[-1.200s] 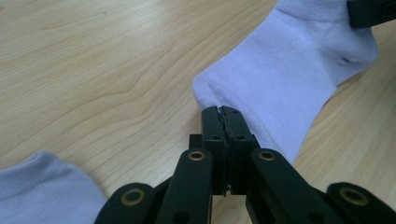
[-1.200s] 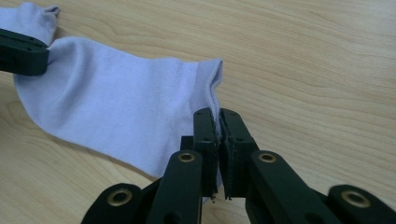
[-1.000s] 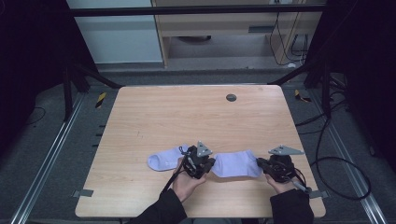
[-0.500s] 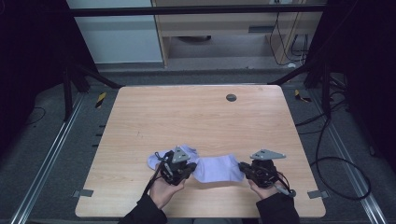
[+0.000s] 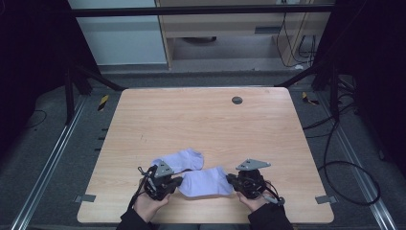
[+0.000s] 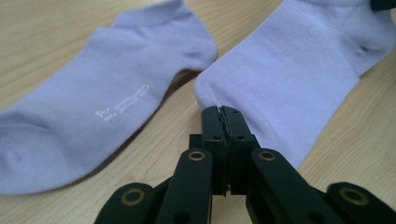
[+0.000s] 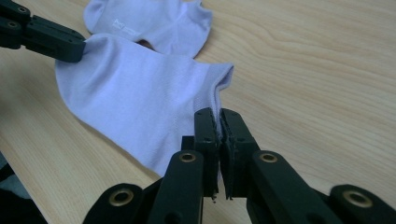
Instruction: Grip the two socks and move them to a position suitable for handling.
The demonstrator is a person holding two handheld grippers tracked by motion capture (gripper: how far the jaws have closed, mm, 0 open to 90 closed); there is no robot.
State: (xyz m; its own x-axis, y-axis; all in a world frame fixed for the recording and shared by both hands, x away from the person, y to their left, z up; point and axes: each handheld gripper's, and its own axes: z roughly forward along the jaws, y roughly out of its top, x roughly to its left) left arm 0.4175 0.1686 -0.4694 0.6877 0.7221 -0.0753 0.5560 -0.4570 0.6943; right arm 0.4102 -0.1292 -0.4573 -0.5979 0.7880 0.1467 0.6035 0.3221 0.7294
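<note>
I have both grippers down at the near edge of the table [image 5: 201,115], each clamped on one end of the same lilac sock. My left gripper [image 6: 222,112] has its jaws pressed together on the left end of the held sock [image 5: 206,182]; in the left gripper view the fabric edge is pinched right at the tips. My right gripper [image 7: 218,116] is clenched on the sock's right end, with the cuff edge caught between its pads. The sock is stretched flat between the two, lying low over the wood just in front of my hands.

The second sock [image 5: 178,159], the same lilac colour, lies flat on the table just beyond and to the left of the held one. One end of it meets or slightly passes under the held sock near my left gripper; I cannot tell which. It carries small white lettering on its side.

A small dark round disc [image 5: 236,100] sits far off near the table's far edge.
</note>
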